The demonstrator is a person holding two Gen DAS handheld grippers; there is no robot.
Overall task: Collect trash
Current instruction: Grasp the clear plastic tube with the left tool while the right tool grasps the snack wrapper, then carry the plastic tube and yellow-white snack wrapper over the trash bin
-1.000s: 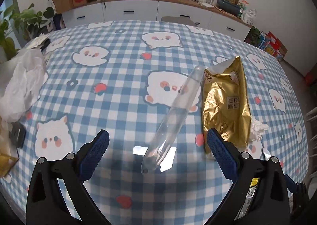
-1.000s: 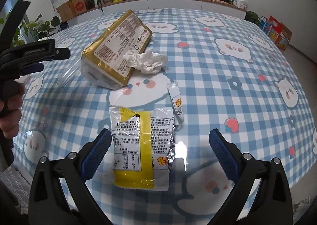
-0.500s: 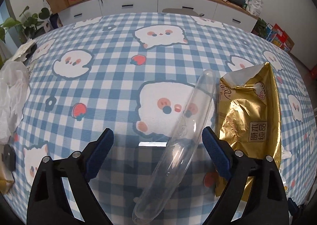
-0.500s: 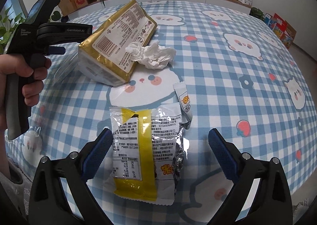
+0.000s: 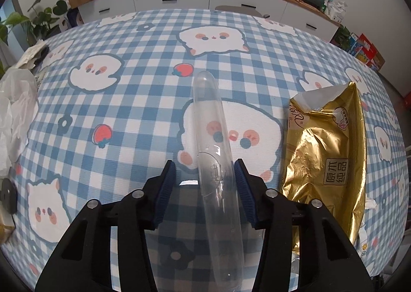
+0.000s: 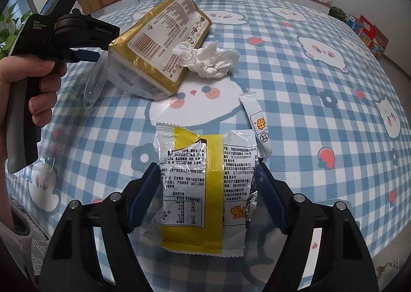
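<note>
At your far left a crumpled white plastic bag (image 5: 15, 112) sits on the table edge. Your left gripper (image 5: 203, 171) is closing around the clear plastic tube (image 5: 213, 153); the right pad touches its side while the left pad stands a little off. Just right of the tube lies the gold tissue pack (image 5: 331, 161), torn open at the top, printed "原木纯品", close beside the right finger.

In the right wrist view your left hand (image 6: 25, 91) grips a handle marked "Data Acquisition System" and "GenRobot.AI". The gold pack's barcode side faces up there, a crumpled white tissue (image 6: 208, 59) touching it. Your right gripper (image 6: 208, 176) is closing on the white-and-yellow snack wrapper (image 6: 200, 181), which lies flat between the blue pads; both pads sit at its edges, though whether they press yet you cannot tell. A small white sachet (image 6: 258, 127) lies at the wrapper's upper right corner.

The blue-checked tablecloth (image 5: 143, 91) carries cartoon ghosts and strawberries. Behind stand white cabinets (image 5: 179, 0), plants, boxes and a television.
</note>
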